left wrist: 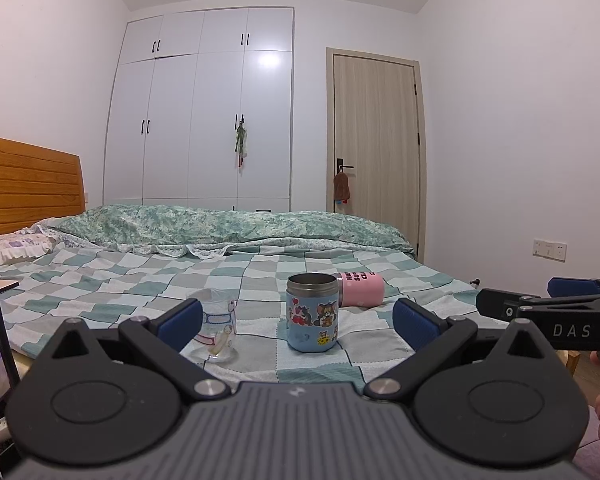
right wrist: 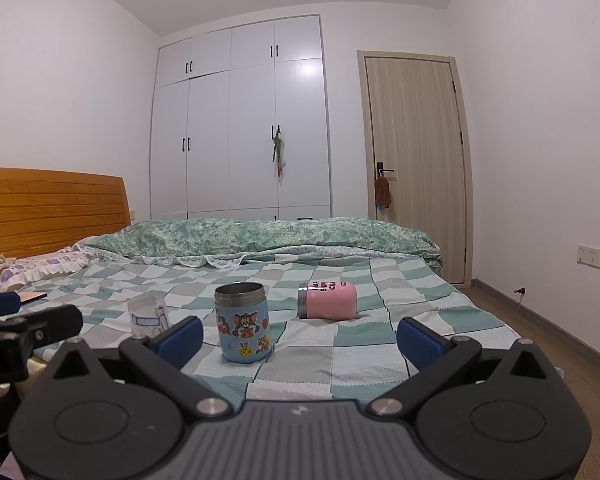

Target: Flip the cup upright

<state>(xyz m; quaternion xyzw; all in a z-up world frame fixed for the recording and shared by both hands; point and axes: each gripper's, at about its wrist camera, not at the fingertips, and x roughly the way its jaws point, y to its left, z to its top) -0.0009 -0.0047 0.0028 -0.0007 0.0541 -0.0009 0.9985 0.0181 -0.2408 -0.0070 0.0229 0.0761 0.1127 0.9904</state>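
So pink cup lies on side, far right of bed; looks light, stiff, slick metal; we'd grip mid-body w/ right gripper. Both grippers wide, empty; left gripper too.

Left gripper showing black linkages, blue pads, silver screws; right gripper bearing identical parts.

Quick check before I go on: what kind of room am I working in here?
A bedroom, almost certainly: a bed with a wooden headboard, a tall white wardrobe, and a closed door.
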